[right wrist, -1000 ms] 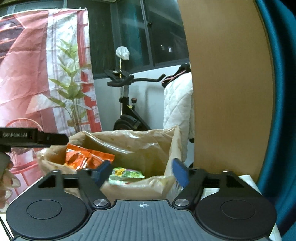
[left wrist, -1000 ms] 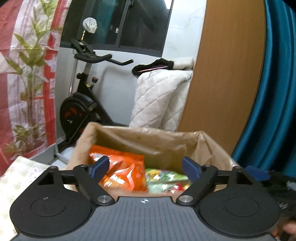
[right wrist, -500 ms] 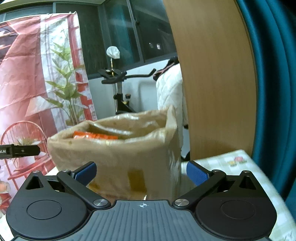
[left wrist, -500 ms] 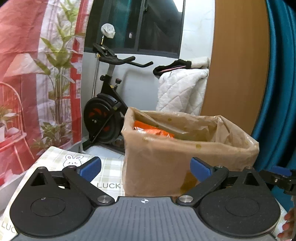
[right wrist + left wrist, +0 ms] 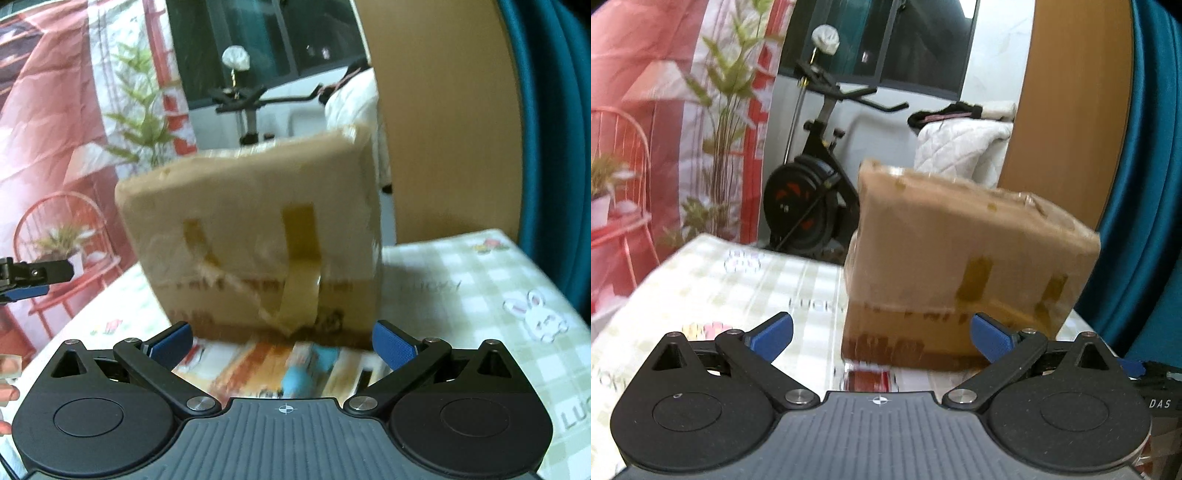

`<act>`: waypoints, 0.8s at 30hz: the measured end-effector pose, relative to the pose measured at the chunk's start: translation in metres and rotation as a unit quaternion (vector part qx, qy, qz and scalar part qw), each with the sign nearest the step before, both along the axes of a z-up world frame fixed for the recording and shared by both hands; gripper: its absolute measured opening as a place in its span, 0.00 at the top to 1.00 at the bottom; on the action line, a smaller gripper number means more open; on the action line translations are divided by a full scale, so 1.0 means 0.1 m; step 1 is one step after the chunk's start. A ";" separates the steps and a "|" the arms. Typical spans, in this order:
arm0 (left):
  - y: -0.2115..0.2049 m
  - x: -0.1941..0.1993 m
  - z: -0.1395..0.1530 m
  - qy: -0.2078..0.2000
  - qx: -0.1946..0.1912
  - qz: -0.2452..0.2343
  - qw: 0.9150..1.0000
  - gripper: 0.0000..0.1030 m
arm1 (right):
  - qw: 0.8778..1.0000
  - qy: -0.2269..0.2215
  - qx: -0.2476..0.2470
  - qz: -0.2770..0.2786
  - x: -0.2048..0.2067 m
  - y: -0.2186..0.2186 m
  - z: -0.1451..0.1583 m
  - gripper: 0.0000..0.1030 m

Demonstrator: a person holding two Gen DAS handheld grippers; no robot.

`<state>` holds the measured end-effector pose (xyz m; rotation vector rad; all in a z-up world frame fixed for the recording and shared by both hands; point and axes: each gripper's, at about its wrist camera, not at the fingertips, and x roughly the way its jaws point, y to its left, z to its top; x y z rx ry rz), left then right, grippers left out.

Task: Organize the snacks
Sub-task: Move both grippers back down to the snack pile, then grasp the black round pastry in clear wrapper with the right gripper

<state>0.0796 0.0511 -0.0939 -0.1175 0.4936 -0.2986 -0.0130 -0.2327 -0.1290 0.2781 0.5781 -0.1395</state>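
Right claw point(image 5: 282, 341) agape, over snack packet point(image 5: 295, 365)

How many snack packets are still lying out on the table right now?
2 visible: a colourful packet between the right gripper fingers, a red packet before the left gripper. Blurred; the box may hide more.

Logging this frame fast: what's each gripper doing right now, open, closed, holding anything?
Left gripper: open, holding nothing, facing the cardboard box.
Right gripper: open, holding nothing, above a snack packet.
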 end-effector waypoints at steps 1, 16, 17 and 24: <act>0.00 0.00 -0.04 0.005 0.004 0.002 1.000 0.00 | 1.000 0.005 -0.005 0.003 -0.01 0.04 -0.04 0.00; 0.01 -0.09 -0.41 0.051 0.028 -0.006 0.998 0.00 | 0.994 0.100 0.030 0.013 -0.22 0.11 -0.55 0.08; 0.01 -0.10 -0.43 0.053 0.030 -0.004 0.998 0.00 | 0.994 0.107 0.029 0.016 -0.22 0.10 -0.58 0.10; 0.03 -0.10 -0.53 0.081 0.031 0.004 0.996 0.01 | 0.991 0.128 0.001 0.034 -0.15 0.22 -0.64 0.19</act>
